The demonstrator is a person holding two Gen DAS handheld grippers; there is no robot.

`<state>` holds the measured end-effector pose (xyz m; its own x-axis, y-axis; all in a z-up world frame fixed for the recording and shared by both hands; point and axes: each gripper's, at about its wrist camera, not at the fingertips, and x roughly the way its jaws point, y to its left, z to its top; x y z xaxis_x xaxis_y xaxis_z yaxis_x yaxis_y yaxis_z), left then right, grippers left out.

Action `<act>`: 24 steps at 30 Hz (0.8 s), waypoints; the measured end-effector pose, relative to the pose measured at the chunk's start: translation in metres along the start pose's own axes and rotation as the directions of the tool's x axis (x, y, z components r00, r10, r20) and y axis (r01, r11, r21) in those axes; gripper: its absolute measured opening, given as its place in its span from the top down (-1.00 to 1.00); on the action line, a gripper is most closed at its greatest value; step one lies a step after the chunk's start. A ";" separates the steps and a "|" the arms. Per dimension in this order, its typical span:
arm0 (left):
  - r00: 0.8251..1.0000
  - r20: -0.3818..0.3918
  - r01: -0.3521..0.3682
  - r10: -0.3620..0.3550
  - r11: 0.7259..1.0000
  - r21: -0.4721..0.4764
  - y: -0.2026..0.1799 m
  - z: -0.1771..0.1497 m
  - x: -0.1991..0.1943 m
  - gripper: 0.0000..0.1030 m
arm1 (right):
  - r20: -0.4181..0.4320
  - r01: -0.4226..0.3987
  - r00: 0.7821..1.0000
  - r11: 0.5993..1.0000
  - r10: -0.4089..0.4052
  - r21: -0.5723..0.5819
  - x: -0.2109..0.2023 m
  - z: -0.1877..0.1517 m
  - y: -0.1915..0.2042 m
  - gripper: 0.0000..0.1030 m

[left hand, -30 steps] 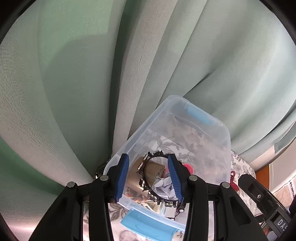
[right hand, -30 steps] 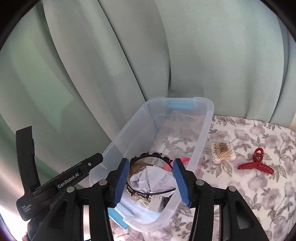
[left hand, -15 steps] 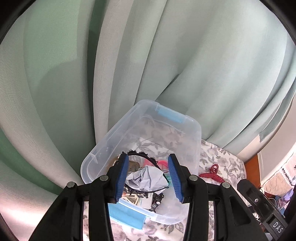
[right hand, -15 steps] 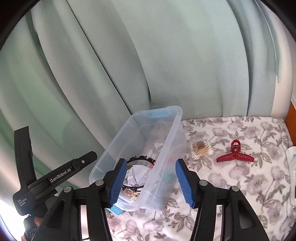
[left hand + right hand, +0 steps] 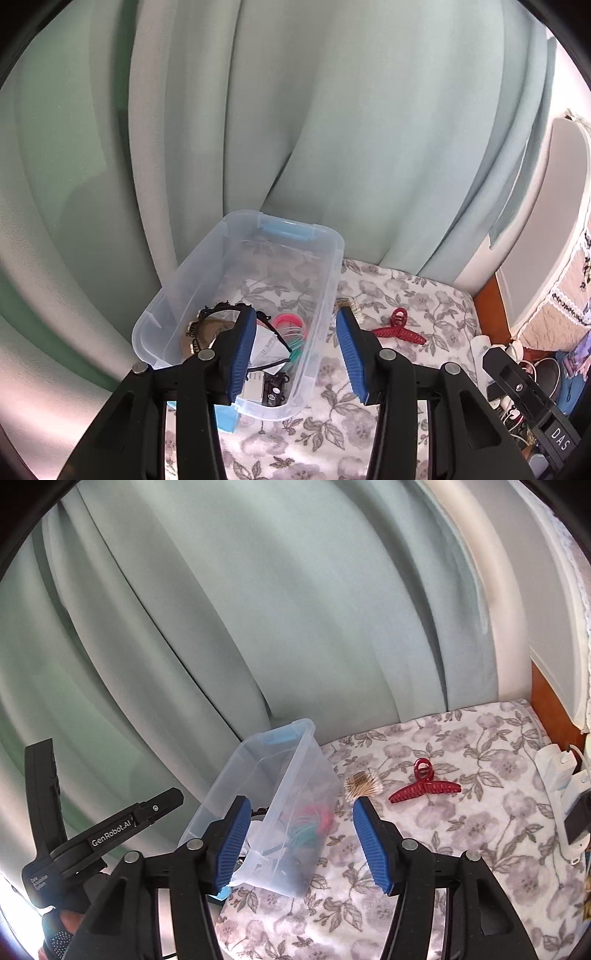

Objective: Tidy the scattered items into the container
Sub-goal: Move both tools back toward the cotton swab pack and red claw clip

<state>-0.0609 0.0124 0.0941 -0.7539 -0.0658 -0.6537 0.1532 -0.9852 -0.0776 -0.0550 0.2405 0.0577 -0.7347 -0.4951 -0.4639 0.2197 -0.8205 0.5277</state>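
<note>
Clear plastic container [image 5: 295, 775]: oblong, long axis running away from both grippers toward the green curtain [image 5: 258, 609], blue latch at its far end; sits on the floral cloth [image 5: 461, 830]. Holds a black headband [image 5: 225, 308], crumpled paper [image 5: 267, 341], pink and green bands [image 5: 291, 325].

Red claw clip [image 5: 424, 784]: lies flat beyond and to the right of the right gripper [image 5: 301, 843], long axis crosswise, loop pointing away.

Cotton swab bundle [image 5: 362, 784]: just ahead of the right gripper's right finger, between container and clip.

Right gripper: jaws have just been opening, about half apart, empty.

Left gripper [image 5: 297, 354]: partly open, empty, straddling the container's near right wall.
</note>
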 end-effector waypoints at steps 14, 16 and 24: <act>0.997 -0.069 0.028 -0.018 0.988 0.152 -0.071 -0.017 0.012 0.09 | 0.045 0.029 0.998 0.989 -0.036 0.146 -0.031 -0.007 -0.068 -0.21; 0.997 -0.081 0.030 -0.017 0.986 0.163 -0.075 -0.020 0.017 0.09 | 0.042 0.034 0.998 0.986 -0.041 0.162 -0.031 -0.008 -0.075 -0.21; 0.987 -0.157 0.054 -0.023 0.979 0.198 -0.097 -0.031 0.044 0.09 | -0.003 0.061 0.998 0.976 -0.062 0.207 -0.020 -0.016 -0.100 -0.21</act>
<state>-0.0890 0.1101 0.0493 -0.6478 -0.0177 -0.7616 -0.0170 -0.9991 0.0377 -0.0525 0.3275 0.0032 -0.7451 -0.4440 -0.4977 0.0366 -0.7723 0.6342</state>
